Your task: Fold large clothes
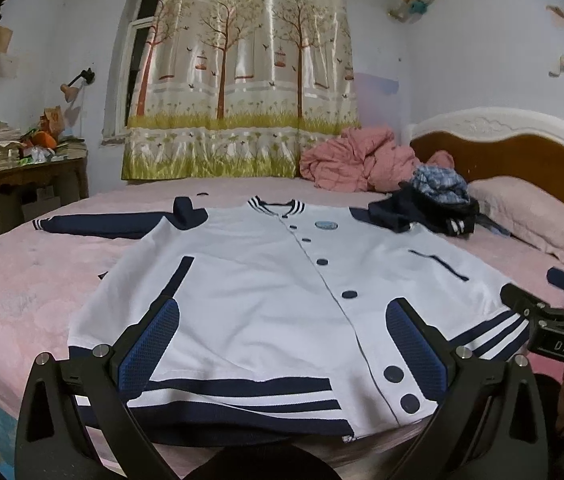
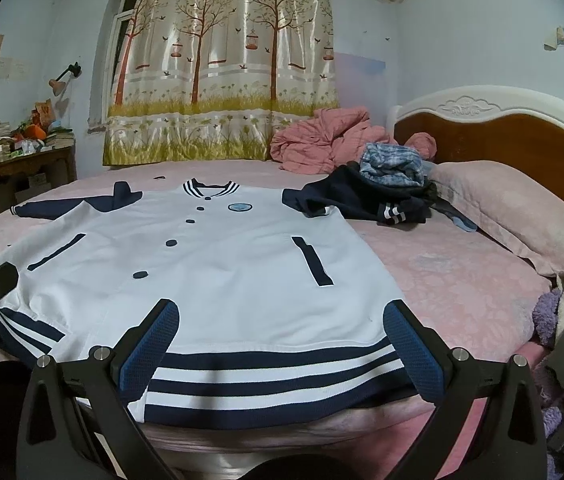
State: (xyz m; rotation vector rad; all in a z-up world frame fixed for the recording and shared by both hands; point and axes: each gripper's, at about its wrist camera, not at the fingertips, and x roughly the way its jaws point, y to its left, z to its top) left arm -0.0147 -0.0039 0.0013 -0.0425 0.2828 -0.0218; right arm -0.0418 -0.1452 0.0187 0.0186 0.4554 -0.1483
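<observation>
A white varsity jacket with navy sleeves, navy buttons and a navy-striped hem lies flat, front up, on the pink bed. Its collar points toward the curtain. My left gripper stands open just above the hem's left half, nothing between its blue pads. In the right wrist view the same jacket fills the middle, and my right gripper hangs open over the hem's right part. The right gripper's body shows at the right edge of the left wrist view.
A pile of dark and plaid clothes lies by the jacket's right sleeve, next to a pink pillow. A crumpled pink quilt sits at the far side, under the curtain. A wooden headboard is at right, a cluttered desk at left.
</observation>
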